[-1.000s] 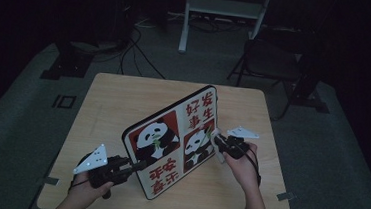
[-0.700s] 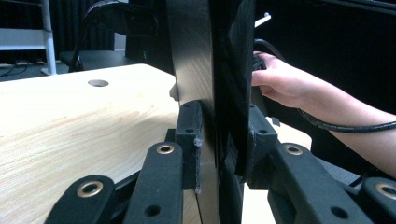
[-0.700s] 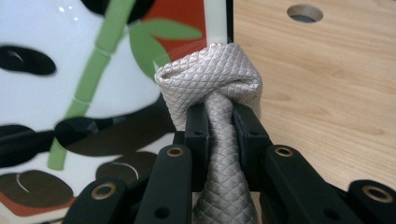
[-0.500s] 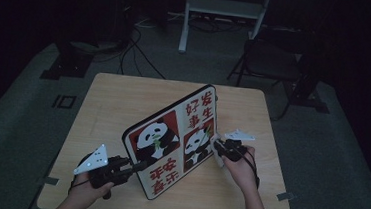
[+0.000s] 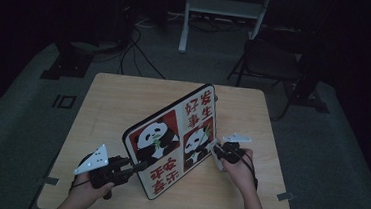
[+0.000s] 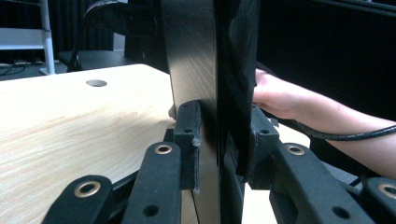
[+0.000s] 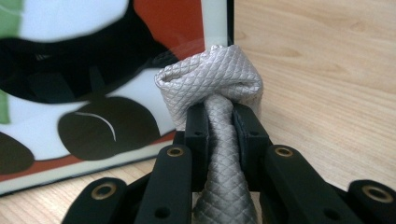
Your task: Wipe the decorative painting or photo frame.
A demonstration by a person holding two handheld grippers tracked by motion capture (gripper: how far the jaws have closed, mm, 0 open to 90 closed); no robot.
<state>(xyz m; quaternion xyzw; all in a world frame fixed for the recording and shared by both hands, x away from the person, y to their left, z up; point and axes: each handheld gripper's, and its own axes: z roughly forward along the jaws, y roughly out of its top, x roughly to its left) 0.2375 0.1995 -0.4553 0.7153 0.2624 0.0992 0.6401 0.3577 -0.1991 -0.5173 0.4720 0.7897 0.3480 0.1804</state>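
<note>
In the high view, a panda picture board is propped upright at centre frame on the table, clamped at its lower left edge by the left gripper. In the left gripper view, the jaws are seen pressed on the board's dark edge at centre. In the right gripper view, a bunched grey cloth is pinched by the right gripper at centre, touching the board's face.
</note>
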